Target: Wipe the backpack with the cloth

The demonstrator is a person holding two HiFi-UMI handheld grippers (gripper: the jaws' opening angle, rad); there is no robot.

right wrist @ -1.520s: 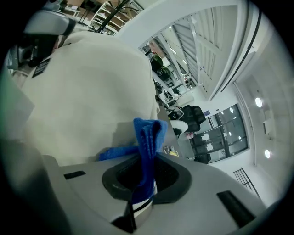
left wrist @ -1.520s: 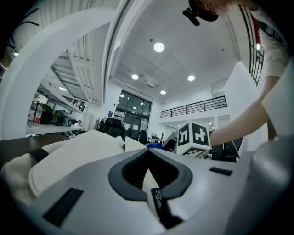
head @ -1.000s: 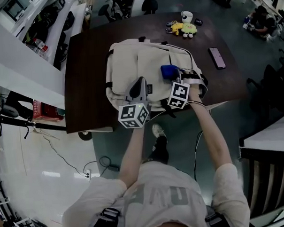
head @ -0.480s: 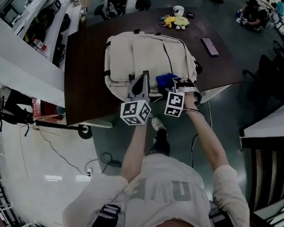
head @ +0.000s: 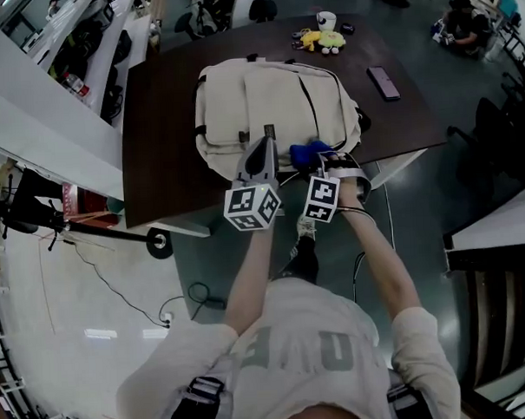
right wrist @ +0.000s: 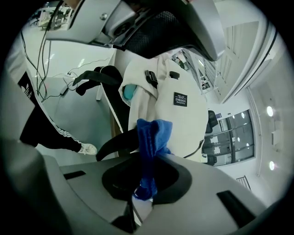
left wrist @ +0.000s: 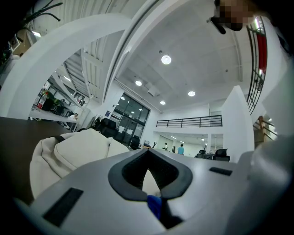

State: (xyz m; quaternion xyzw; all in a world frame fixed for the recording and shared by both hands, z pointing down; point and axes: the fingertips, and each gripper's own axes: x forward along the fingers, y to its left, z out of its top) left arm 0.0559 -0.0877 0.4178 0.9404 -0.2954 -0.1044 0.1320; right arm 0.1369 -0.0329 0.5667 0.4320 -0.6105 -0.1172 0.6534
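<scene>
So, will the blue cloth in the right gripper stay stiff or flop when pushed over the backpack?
Probably floppy: the cloth sits bunched and creased in the right gripper. Likely light, since a small pinch holds it. It may fold against the backpack.

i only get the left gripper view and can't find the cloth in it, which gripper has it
observer: the right gripper has it, with its jaws shut on the blue cloth.
operator: where is the cloth relative to the backpack
observer: in the head view it sits at the near edge of the backpack, on the person's right, just beside the left gripper.
operator: anything else on the table i should avoid
observer: a phone lies flat on the table, to the right of the backpack and apart from it.
</scene>
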